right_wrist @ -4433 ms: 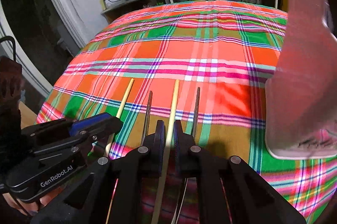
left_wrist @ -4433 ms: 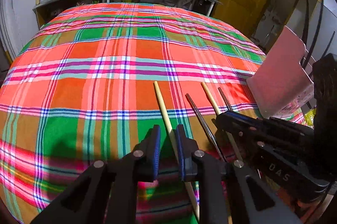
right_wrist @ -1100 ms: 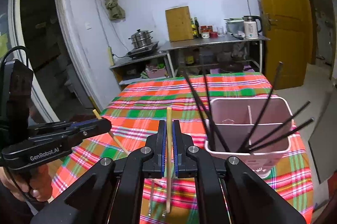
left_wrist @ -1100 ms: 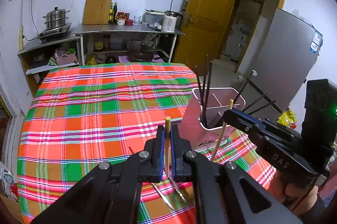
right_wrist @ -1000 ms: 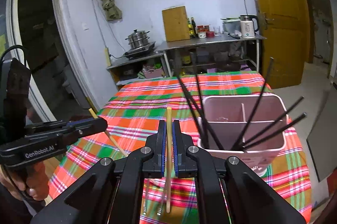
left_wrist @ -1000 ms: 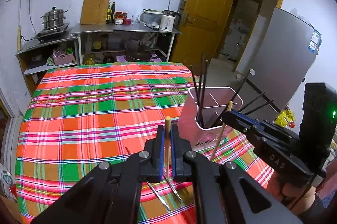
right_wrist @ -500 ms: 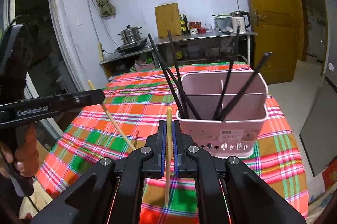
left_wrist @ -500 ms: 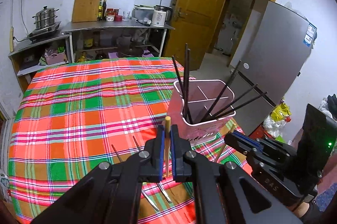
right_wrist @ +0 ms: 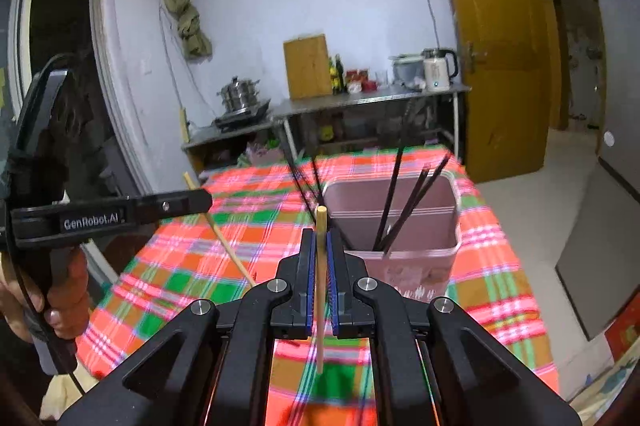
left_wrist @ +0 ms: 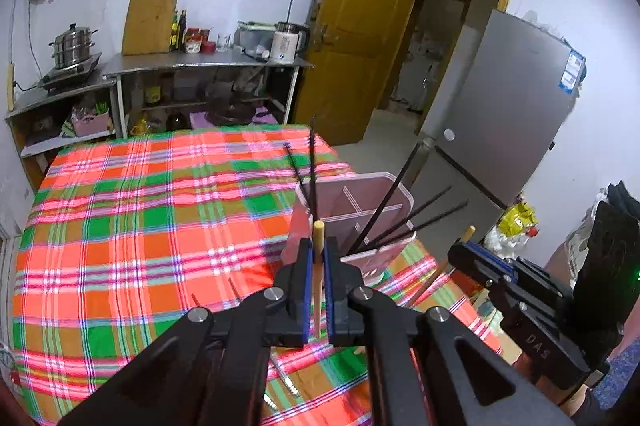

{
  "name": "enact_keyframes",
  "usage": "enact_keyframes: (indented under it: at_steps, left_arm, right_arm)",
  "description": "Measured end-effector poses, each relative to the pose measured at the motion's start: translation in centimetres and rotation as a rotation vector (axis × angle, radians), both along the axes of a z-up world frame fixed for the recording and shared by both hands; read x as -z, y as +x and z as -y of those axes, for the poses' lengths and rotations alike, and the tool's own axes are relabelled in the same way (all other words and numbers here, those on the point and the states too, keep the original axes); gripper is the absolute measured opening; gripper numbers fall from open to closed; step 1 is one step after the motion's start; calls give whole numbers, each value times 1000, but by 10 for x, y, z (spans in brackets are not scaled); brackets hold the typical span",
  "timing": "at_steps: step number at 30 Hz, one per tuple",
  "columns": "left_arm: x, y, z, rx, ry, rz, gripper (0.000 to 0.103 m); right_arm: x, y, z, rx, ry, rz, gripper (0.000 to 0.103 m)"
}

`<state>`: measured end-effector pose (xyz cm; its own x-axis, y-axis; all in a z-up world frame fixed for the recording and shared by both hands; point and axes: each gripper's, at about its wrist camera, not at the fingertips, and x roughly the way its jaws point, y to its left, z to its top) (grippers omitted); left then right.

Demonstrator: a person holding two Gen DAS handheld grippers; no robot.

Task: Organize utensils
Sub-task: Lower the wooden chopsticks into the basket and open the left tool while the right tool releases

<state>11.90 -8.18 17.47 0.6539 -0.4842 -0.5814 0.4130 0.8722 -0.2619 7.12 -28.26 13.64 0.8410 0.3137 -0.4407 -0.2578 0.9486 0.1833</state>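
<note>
My left gripper [left_wrist: 316, 258] is shut on a wooden chopstick [left_wrist: 318, 238], held upright above the plaid table, just in front of the pink utensil holder [left_wrist: 384, 250]. My right gripper [right_wrist: 320, 246] is shut on a second wooden chopstick [right_wrist: 321, 290], upright and close to the holder's [right_wrist: 400, 266] near left corner. The holder is divided and has several black chopsticks [right_wrist: 392, 198] leaning in it. Two dark metal-tipped chopsticks [left_wrist: 236, 292] lie on the cloth below my left gripper. Each gripper shows in the other's view, the right one [left_wrist: 464, 254] and the left one [right_wrist: 200, 200].
The table has a red, green and orange plaid cloth [left_wrist: 140, 210]. Behind it stands a metal shelf [left_wrist: 200, 62] with a steamer pot, cutting board, bottles and a kettle. A yellow door [left_wrist: 360, 38] and a grey fridge [left_wrist: 500, 114] are to the right.
Both grippers have lifted their wooden chopsticks off the cloth and moved toward the pink holder, which is now closer in both views.
</note>
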Motion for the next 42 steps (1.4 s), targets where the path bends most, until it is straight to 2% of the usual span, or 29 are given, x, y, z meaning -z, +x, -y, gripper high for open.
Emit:
enact_keyframes:
  at_steps: [10,16,22,30,37,42]
  left_arm:
    - [-43,21,10,4,-52,64,6]
    - [-47,38,16,-9,-58,69,6]
    - [-40,53,19,-18,-61,55,6]
    - [-12,69,25,-20,-54,6,6]
    - [9,70,34,4,-27,-21,6]
    - [20,69,42,18,-11,-36,6]
  right_arm:
    - [-50,18,18,68,49,126,5]
    - [-61,35,19,87,66,157,5]
    - [-59,50,16,94,61,161,5]
    - [-35,62,10,94,30,122,5]
    - [-14,73,9,91,-4,75,5]
    - [-10,70,5,92,-53,92,6]
